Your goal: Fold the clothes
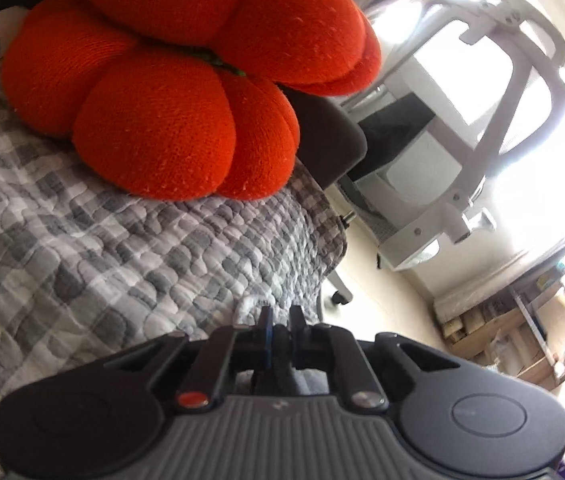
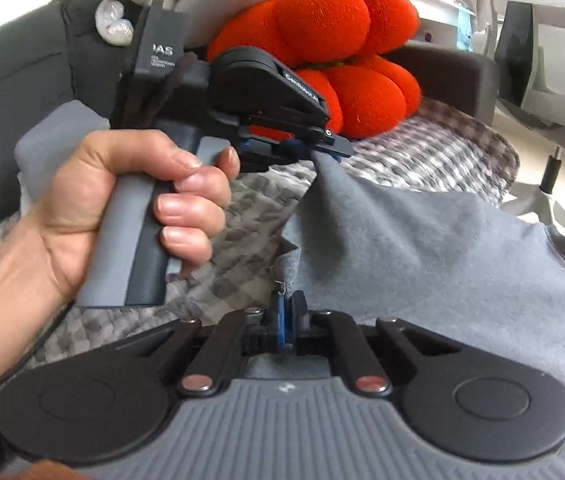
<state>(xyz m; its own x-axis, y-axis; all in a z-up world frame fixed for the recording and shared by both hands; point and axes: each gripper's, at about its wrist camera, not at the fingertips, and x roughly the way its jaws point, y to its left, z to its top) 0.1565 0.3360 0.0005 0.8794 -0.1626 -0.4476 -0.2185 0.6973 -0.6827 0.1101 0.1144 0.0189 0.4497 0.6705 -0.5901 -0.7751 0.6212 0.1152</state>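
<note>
- The left gripper (image 2: 332,152) was seen from the right wrist view, held by a hand (image 2: 122,208) wrapped round its grey handle.
- Its jaws were clamped on an edge of the grey garment (image 2: 422,240), and the cloth was pulled up into a peak at its tips.
- From that peak the garment was draped downward and outward, toward the right gripper (image 2: 287,312) and past it on the right.
- The right gripper's jaws were pressed together on a small bunched corner of the same garment, just ahead of its tips.
- Between the two grippers a stretch of checked quilt (image 2: 242,240) was left uncovered, to the left of the garment.
- In the left wrist view the left gripper (image 1: 280,320) was shown nearly closed, with a bit of cloth caught between its fingers; the cloth there was too dark and small to be made out well.
- Ahead of the left gripper, the quilt (image 1: 122,248) was spread over a couch, and an orange cushion (image 1: 186,80) was lying on it, well beyond the tips.
- A dark armrest (image 1: 330,140) was visible just behind the cushion.
- A white chair (image 1: 482,128) was standing on the floor to the right of the left gripper, apart from the couch.
</note>
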